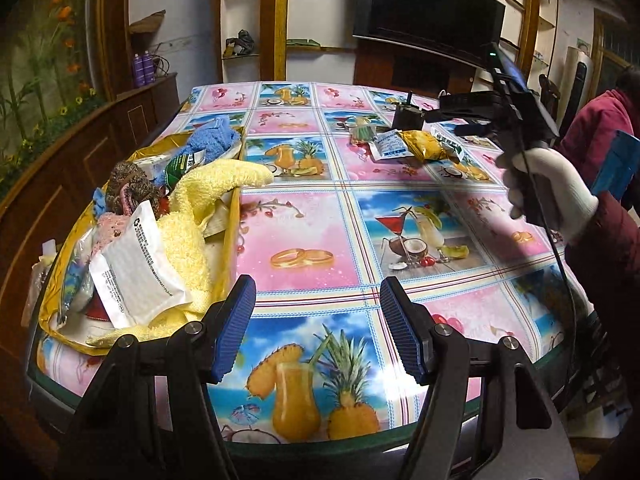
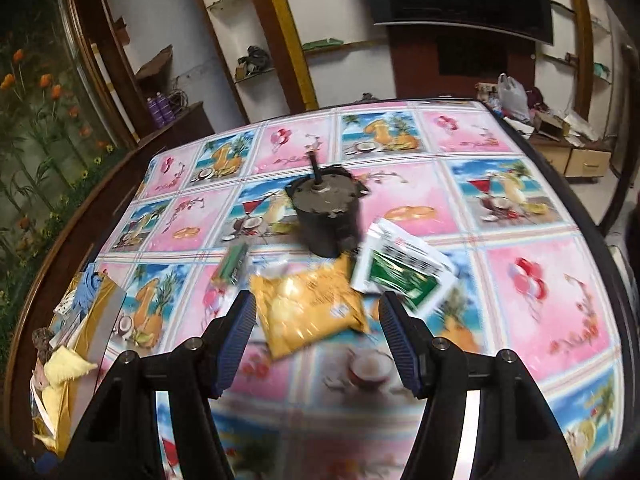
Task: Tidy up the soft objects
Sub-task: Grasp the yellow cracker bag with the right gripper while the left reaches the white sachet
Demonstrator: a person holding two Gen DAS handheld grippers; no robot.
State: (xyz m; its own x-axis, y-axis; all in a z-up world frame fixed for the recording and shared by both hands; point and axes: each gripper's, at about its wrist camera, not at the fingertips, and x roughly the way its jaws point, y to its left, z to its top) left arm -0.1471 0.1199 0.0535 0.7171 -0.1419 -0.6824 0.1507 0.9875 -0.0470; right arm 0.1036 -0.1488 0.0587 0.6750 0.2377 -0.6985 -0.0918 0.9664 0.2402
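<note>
A gold box [image 1: 234, 232] at the table's left holds a yellow towel [image 1: 188, 216], a blue towel [image 1: 212, 140], a white packet [image 1: 136, 268] and a brown knitted piece [image 1: 130, 188]. My left gripper [image 1: 317, 284] stands open over the near table edge, right of the box, with nothing between its fingers. Further back lie a yellow packet [image 2: 308, 308], a green-and-white packet [image 2: 404, 276] and a small green packet [image 2: 234, 266]. My right gripper [image 2: 317, 298] is open just above and in front of the yellow packet, its pads clear of it. A white-gloved hand [image 1: 548, 184] carries it.
A dark cylindrical object with a shaft [image 2: 326, 212] stands just behind the packets. The gold box [image 2: 100, 308] shows at the left edge of the right wrist view. The table [image 1: 304, 216] wears a glossy patterned cloth. A person's dark red sleeve [image 1: 600, 264] reaches in from the right.
</note>
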